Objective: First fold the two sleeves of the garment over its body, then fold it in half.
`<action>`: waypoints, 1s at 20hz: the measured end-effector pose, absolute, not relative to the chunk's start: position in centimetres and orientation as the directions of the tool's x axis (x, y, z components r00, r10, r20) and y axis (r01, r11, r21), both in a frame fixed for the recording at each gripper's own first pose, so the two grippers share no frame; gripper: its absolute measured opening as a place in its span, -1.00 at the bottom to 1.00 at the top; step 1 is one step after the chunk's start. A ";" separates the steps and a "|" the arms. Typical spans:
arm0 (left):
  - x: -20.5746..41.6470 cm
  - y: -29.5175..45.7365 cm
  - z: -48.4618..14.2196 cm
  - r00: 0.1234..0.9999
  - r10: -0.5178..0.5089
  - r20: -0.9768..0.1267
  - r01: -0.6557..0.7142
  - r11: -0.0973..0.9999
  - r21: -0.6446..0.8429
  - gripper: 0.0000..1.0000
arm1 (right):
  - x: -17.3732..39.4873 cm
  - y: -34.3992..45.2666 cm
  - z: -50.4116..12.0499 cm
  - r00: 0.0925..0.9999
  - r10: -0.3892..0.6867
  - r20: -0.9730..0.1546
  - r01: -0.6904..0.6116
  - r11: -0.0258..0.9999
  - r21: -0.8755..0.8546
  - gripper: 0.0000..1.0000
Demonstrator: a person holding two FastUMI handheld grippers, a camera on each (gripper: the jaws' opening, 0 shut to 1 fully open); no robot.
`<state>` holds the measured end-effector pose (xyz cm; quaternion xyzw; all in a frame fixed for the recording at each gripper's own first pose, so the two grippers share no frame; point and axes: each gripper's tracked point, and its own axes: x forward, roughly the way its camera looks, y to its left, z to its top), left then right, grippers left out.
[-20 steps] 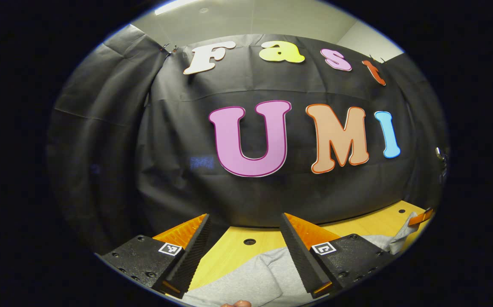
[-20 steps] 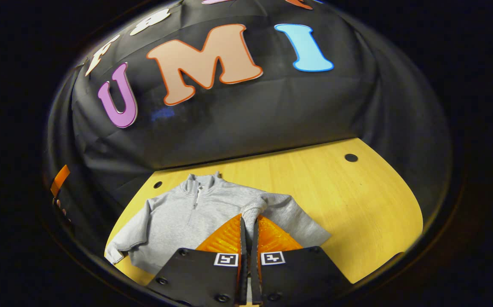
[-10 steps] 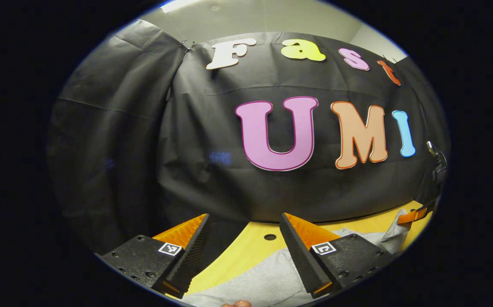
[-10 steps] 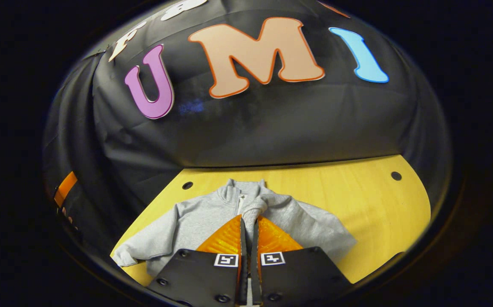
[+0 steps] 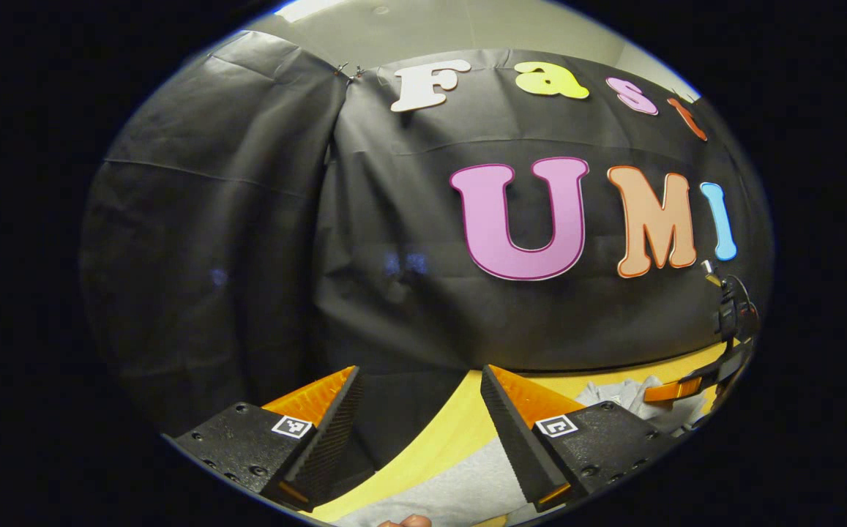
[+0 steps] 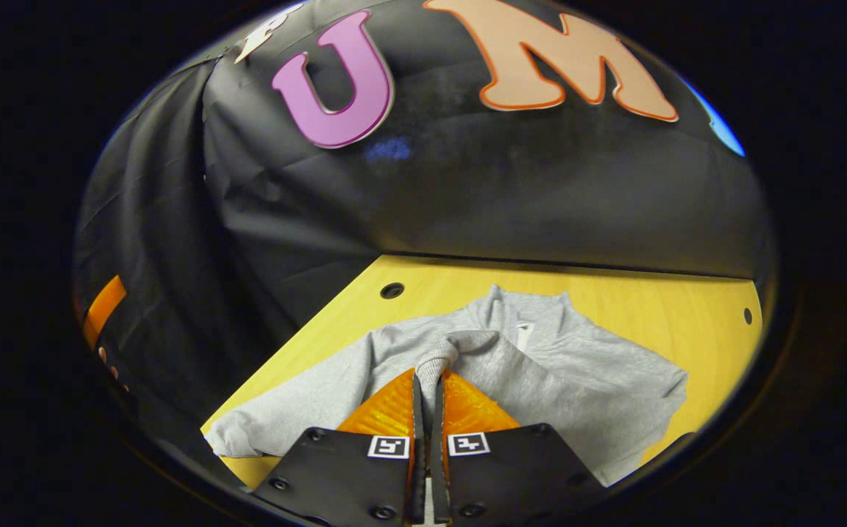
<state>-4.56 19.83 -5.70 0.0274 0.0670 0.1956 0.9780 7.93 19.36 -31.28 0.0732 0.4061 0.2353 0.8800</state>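
Right gripper (image 6: 427,377): I see both fingers pinched together on a gray sleeve cuff (image 6: 439,359), pointing forward and down. Left gripper (image 5: 419,377): fingers spread wide with nothing between them, aimed nearly level. At the bottom edge of the left gripper view I can just make out a fingertip (image 5: 407,521) of the holding hand. The right gripper also shows at the far right edge there.

Desk (image 6: 613,285): yellow wood-grain top, round holes near its far edge. Booth wall (image 5: 247,241): black cloth, creased, hung behind the desk. Ceiling (image 5: 423,22): pale, with what may be a light strip.
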 end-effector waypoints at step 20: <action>-12.4 27.2 -21.7 0.756 0.397 -0.521 -0.464 0.886 0.001 0.92 | 7.6 22.6 -29.1 0.470 0.519 -0.714 -0.404 0.846 0.349 0.92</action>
